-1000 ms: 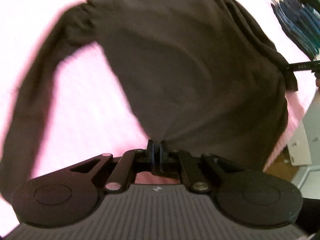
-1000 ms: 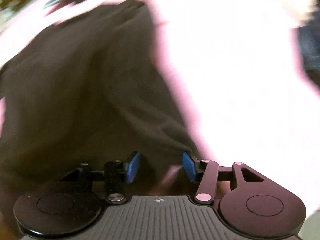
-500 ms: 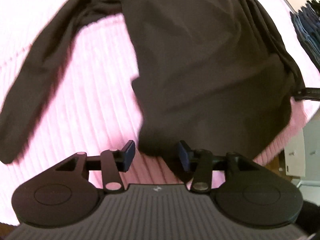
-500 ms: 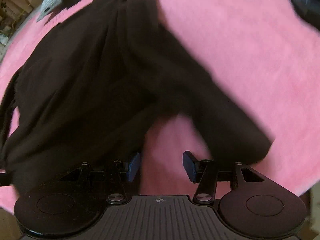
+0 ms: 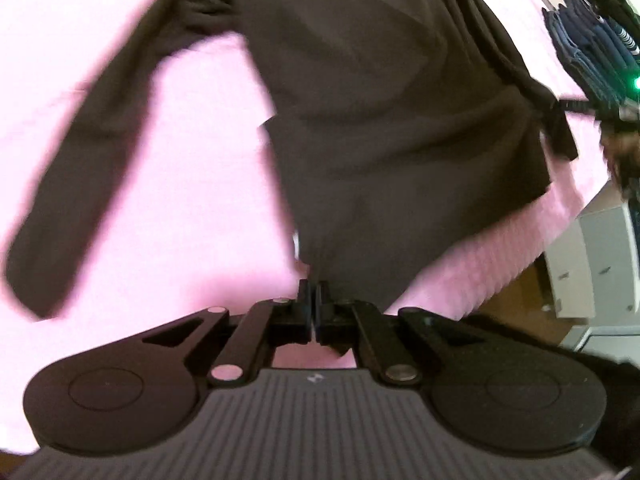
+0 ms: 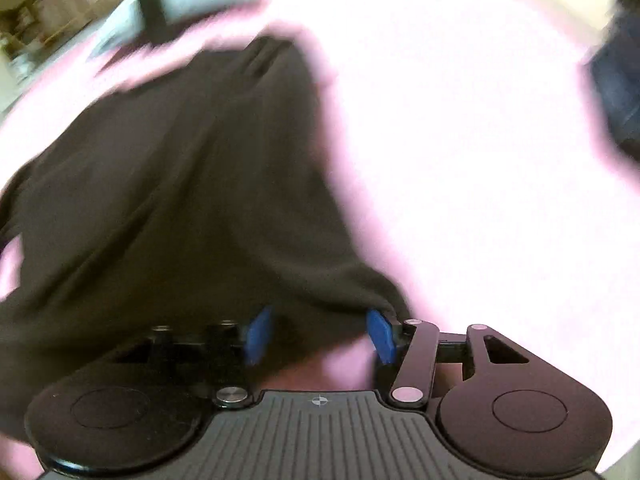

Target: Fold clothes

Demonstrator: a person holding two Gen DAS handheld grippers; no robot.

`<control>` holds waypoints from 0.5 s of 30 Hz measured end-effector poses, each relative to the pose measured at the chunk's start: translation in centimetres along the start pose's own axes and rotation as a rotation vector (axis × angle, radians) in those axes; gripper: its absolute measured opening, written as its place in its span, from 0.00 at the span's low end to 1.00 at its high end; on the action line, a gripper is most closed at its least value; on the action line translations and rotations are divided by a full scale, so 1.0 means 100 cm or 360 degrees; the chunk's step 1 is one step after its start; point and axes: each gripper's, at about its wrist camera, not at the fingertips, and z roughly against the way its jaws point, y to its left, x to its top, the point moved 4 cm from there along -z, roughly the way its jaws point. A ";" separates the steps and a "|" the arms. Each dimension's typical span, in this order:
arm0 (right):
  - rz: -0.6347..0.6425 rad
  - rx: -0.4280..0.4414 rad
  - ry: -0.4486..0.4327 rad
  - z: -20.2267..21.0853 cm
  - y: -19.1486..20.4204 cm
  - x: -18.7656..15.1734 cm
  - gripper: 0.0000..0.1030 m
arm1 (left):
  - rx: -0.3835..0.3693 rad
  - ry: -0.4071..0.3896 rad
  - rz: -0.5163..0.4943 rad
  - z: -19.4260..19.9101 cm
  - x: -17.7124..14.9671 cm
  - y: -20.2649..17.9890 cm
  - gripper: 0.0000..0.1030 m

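Note:
A dark brown long-sleeved shirt [image 5: 392,112] lies spread on a pink blanket [image 5: 192,184], one sleeve [image 5: 92,160] stretched out to the left. My left gripper [image 5: 314,292] is shut on the shirt's near hem, and the cloth rises into its tips. In the blurred right wrist view the shirt [image 6: 180,200] fills the left half. My right gripper [image 6: 320,334] stands open over its near edge, with cloth lying loosely between the blue pads [image 6: 380,334]. In the left wrist view a thin black part of the right gripper [image 5: 576,105] shows at the shirt's far right corner.
A stack of folded dark blue clothes [image 5: 592,36] sits at the blanket's far right. A white cabinet [image 5: 592,256] stands beyond the blanket's right edge. In the right wrist view a dark blue pile [image 6: 616,92] is at the right, and a pale grey object [image 6: 180,4] is at the top left.
My left gripper opened off the hem, then shut on it again and lifted it. My right gripper, beside the sleeve half a second ago, now has the shirt's edge between its pads.

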 end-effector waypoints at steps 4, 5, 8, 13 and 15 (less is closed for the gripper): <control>-0.0328 -0.0067 -0.0078 0.002 -0.035 0.027 0.51 | 0.0028 0.0029 0.0015 0.014 -0.006 0.022 0.00; -0.0314 -0.0028 -0.0049 0.001 -0.032 0.022 0.51 | 0.0018 0.0034 0.0010 0.009 -0.002 0.020 0.00; -0.0243 0.0073 0.0046 -0.005 -0.009 0.001 0.51 | 0.0000 0.0043 0.0002 -0.009 0.007 0.013 0.00; -0.0190 0.0231 0.0183 -0.029 0.021 -0.041 0.51 | 0.0026 0.0070 0.0050 -0.054 0.013 0.014 0.22; -0.0089 0.0259 0.0155 -0.043 0.032 -0.039 0.51 | 0.0045 0.0070 0.0039 -0.068 0.015 0.013 0.31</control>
